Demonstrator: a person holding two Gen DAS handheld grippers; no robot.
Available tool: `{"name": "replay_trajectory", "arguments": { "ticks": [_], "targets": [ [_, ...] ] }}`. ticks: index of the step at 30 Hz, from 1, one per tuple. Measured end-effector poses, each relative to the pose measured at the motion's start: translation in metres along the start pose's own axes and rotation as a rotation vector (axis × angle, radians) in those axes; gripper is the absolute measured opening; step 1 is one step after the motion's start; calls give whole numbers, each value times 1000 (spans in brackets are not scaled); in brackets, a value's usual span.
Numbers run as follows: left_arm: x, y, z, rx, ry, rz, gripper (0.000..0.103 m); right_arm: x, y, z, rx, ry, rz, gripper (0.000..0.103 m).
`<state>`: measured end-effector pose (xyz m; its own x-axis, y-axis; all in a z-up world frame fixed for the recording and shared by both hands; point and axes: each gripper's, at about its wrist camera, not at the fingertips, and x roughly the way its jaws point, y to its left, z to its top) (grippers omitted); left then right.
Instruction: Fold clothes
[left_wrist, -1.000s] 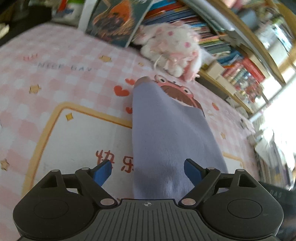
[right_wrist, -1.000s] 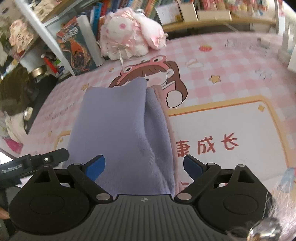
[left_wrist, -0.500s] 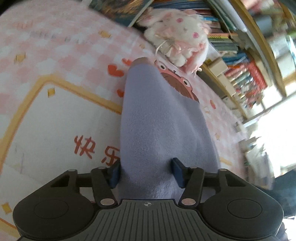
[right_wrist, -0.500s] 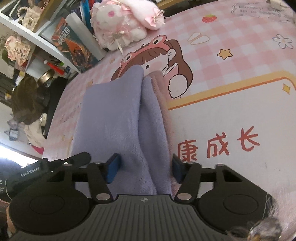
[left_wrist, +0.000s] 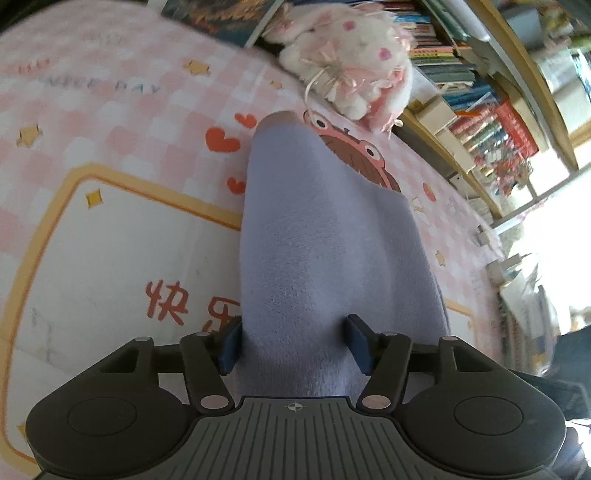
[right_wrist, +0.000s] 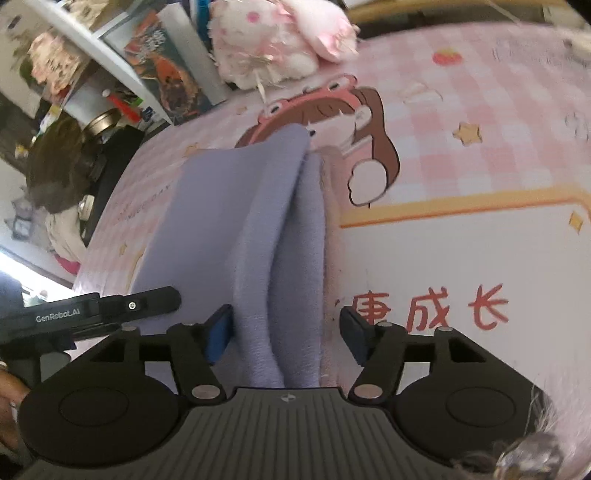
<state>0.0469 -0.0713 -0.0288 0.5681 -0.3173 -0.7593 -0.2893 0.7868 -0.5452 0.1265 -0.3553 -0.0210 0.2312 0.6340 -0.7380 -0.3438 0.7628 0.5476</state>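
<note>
Spread across the foreground: a pink-and-white checked mat (left_wrist: 122, 110) with a yellow-bordered white panel and red characters. Behind its far edge, a fluffy white-and-pink plush toy (left_wrist: 347, 62). Beyond the toy, wooden bookshelves crammed with colourful books (left_wrist: 491, 122). Right of those shelves, bright window glare (left_wrist: 554, 236).

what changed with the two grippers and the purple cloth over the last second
Both grippers closed in: the left gripper and right gripper went from wide open to fingers pressing the near edge of the lavender garment, each taking hold of it. The garment stayed stretched out on the pink checked mat, and the plush toy stayed by the bookshelf.
</note>
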Motion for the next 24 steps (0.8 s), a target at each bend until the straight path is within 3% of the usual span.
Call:
{"name": "replay_trajectory", "arguments": {
  "ticks": [3, 4, 5, 7, 9, 11, 13, 17, 21, 24],
  "targets": [
    [3, 5, 0, -52, -6, -26, 58, 3, -1, 3, 11, 13, 20, 61],
    [3, 1, -1, -34, -13, -9, 55, 5, 0, 3, 7, 20, 28, 45],
    [1, -6, -3, 5, -26, 18, 53, 7, 2, 4, 6, 27, 42, 44],
    [-5, -27, -9, 114, -61, 81, 50, 3, 15, 4, -78, 6, 30, 34],
    [-7, -40, -13, 194, -81, 123, 50, -4, 35, 0, -227, -39, -14, 32],
    [-5, -35, -10, 174, -65, 111, 52, -5, 44, -5, -306, -46, -49, 32],
    [-1, -19, -3, 83, -30, 64, 58, -1, 33, -3, -242, -22, -35, 36],
    [3, 2, 5, -39, -1, -17, 60, 8, 0, 5, -13, 27, 49, 51],
    [-1, -11, 1, 12, -30, 2, 56, 13, -1, 7, 15, 27, 74, 50],
    [-7, -24, -5, 71, -62, 28, 48, 15, 3, 8, 3, 22, 86, 36]
  ]
}}
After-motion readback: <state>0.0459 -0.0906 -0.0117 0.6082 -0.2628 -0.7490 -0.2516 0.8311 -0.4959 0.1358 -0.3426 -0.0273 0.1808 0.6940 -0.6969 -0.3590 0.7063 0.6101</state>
